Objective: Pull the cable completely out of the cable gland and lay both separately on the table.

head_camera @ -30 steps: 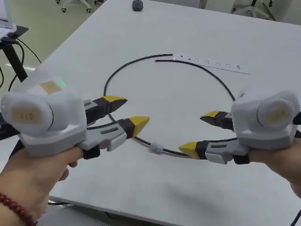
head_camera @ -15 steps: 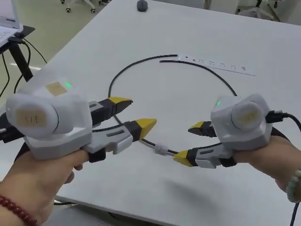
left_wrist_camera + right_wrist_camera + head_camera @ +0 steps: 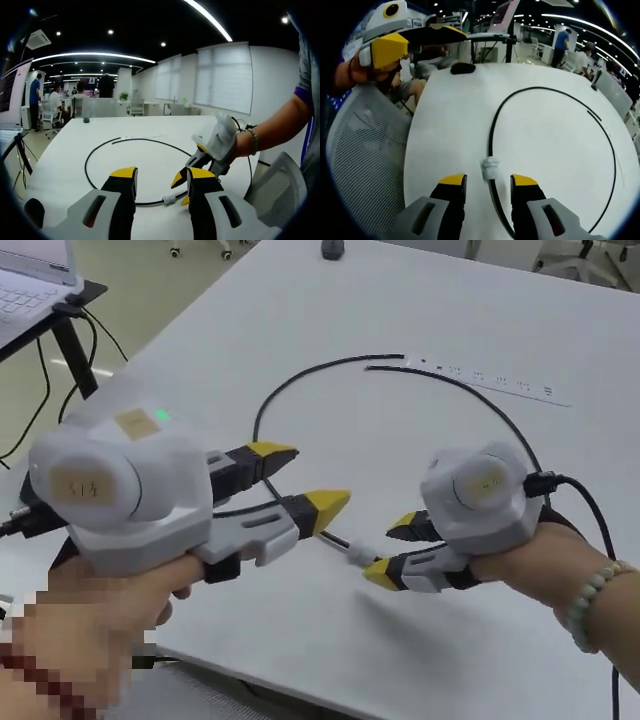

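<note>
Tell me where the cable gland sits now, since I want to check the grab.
In the right gripper view the white cable gland sits on the black cable, at the loop's near side, just ahead of the open right gripper.

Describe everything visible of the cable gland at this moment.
The cable gland is a small, whitish, plastic-looking fitting threaded on the black cable, which lies in a wide loop. It rests on the white table just ahead of the open right gripper, apparently touched by neither jaw.
</note>
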Action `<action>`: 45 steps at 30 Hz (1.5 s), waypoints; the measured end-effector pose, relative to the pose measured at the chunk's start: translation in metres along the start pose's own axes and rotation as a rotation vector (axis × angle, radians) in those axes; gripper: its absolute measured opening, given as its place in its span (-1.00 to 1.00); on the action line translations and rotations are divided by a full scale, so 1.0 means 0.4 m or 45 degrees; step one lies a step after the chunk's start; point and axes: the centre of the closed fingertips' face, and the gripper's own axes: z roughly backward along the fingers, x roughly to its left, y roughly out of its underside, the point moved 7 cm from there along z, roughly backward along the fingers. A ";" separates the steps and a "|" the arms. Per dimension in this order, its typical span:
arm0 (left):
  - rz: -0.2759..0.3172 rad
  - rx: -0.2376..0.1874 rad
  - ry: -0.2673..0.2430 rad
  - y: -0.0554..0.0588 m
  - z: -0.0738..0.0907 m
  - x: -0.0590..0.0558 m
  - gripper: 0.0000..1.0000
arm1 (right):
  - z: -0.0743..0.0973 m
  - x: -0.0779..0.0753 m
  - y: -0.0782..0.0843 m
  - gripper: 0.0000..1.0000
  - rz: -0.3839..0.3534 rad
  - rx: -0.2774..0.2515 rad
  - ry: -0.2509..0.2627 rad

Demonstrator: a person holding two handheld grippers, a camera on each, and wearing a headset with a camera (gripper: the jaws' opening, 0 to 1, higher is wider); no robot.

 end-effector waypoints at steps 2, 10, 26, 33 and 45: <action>0.004 -0.003 -0.006 0.000 0.002 0.000 -0.19 | -0.006 0.002 0.000 -0.40 0.007 0.009 -0.007; 0.014 -0.014 -0.020 -0.003 0.004 0.001 -0.20 | -0.027 -0.011 0.004 -0.57 0.006 0.034 -0.014; 0.015 -0.005 -0.019 -0.003 -0.005 0.004 -0.21 | -0.048 -0.017 0.005 -0.80 0.013 0.060 -0.029; 0.012 0.003 -0.019 0.000 -0.005 0.004 -0.22 | -0.049 -0.019 0.004 -0.82 0.014 0.058 -0.031; -0.029 0.025 0.017 -0.007 -0.016 -0.009 -0.26 | 0.035 -0.032 0.007 -0.83 -0.049 -0.011 0.024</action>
